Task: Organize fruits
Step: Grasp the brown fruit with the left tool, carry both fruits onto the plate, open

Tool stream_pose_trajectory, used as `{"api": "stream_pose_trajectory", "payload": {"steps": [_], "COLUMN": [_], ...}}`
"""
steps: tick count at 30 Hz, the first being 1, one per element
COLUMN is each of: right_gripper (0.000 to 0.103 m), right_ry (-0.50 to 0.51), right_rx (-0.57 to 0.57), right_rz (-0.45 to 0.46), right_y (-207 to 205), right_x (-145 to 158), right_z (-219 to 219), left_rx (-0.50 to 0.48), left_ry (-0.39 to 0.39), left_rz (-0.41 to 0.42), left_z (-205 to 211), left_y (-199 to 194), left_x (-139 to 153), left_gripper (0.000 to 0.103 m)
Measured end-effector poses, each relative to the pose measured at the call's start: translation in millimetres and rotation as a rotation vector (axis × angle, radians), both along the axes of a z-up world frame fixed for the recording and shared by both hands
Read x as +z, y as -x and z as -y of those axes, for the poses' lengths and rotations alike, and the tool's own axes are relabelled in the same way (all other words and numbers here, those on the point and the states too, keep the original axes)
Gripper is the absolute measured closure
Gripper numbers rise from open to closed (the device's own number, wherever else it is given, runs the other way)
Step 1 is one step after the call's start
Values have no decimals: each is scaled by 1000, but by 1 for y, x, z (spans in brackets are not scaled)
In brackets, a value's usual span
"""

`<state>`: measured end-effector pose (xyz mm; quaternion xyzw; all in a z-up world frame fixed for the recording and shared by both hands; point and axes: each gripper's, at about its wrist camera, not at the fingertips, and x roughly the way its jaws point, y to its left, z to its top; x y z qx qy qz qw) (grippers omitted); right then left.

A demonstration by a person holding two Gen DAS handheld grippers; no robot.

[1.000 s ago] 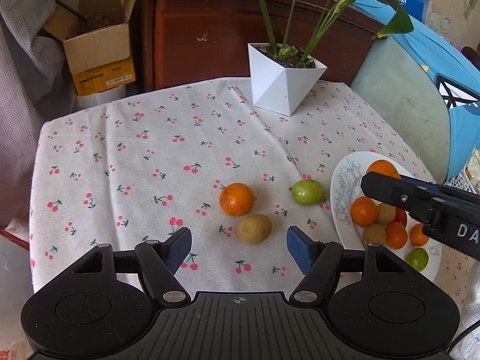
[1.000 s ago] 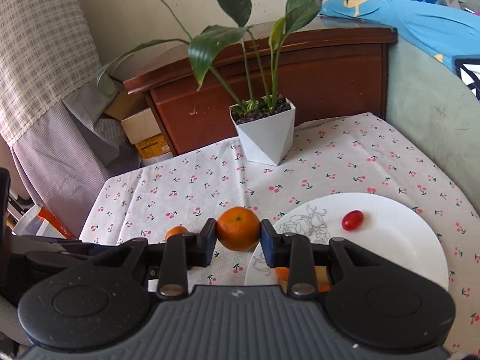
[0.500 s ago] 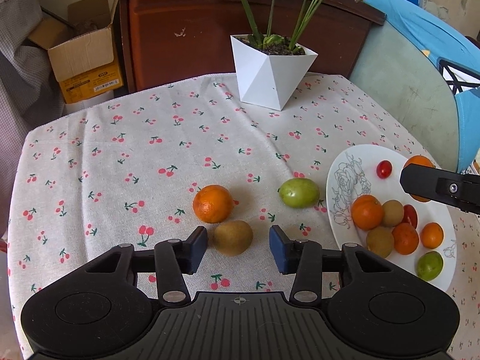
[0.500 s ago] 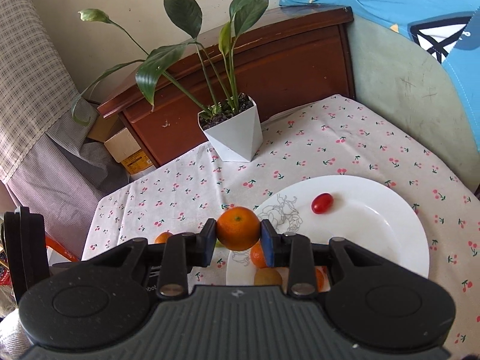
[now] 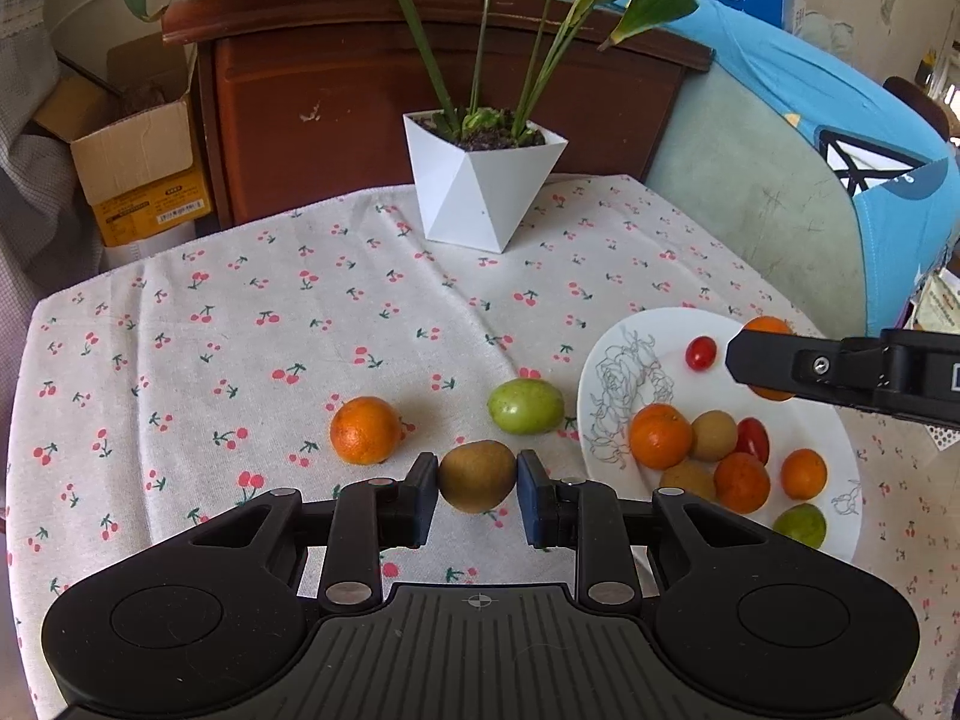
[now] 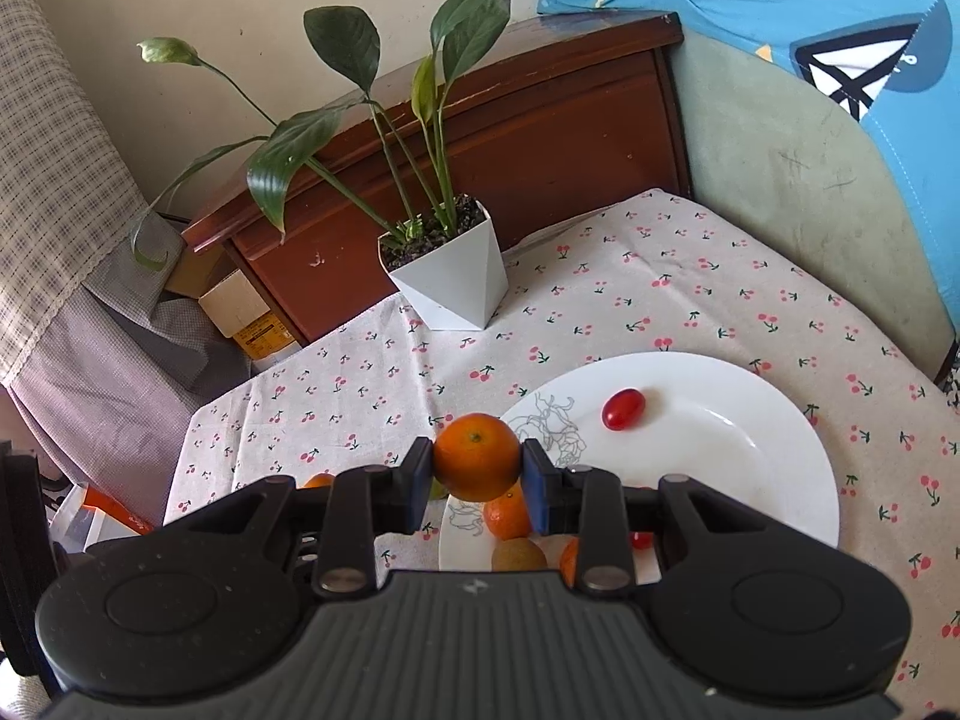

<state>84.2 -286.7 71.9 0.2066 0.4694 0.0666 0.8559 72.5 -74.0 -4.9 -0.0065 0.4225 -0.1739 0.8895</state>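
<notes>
My left gripper (image 5: 477,492) is shut on a brown kiwi (image 5: 477,476) low over the cherry-print tablecloth (image 5: 240,330). An orange (image 5: 365,429) and a green fruit (image 5: 525,405) lie on the cloth just beyond it. My right gripper (image 6: 477,474) is shut on an orange (image 6: 477,456) and holds it above the left part of the white plate (image 6: 750,450). It also shows in the left wrist view (image 5: 774,360) above the plate (image 5: 606,372). The plate holds several oranges, kiwis, small red tomatoes and a green fruit.
A white faceted pot (image 5: 480,186) with a leafy plant stands at the back of the table. A brown wooden cabinet (image 5: 336,114) and a cardboard box (image 5: 138,144) are behind the table. A chair with blue cloth (image 5: 810,138) stands to the right.
My left gripper moved forward and closed on the kiwi. My right gripper, still holding its orange, moved further over the plate.
</notes>
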Motion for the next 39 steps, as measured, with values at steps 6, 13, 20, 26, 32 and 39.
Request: {"api": "stream_pose_trajectory", "payload": {"steps": [6,13,20,26,32,39], "right_gripper": [71,71,71,71,71,71], "right_ry": [-9,-12,-24,-35,-44,-52], "right_rx": [-65,-148,-198,-220,-247,-286], "right_rz": [31,36,-6,-83,-149,-200], "right_y": [0,5,13,19,20,20], "right_x": [10,15,7,-11,-28,-43], "right_z": [22,48,67,71,73,74], "left_rx": [-41,-96,-148,-153,-161,-166], "left_ry": [55,89,99,107,109,122], "left_rz": [42,76,100,72,57,45], "left_z": [15,32,49,63,73,81], "left_y": [5,7,4,-5,-11,-15], "left_x": [18,26,29,18,8,1], "left_gripper": [78,78,77,77,77,77]}}
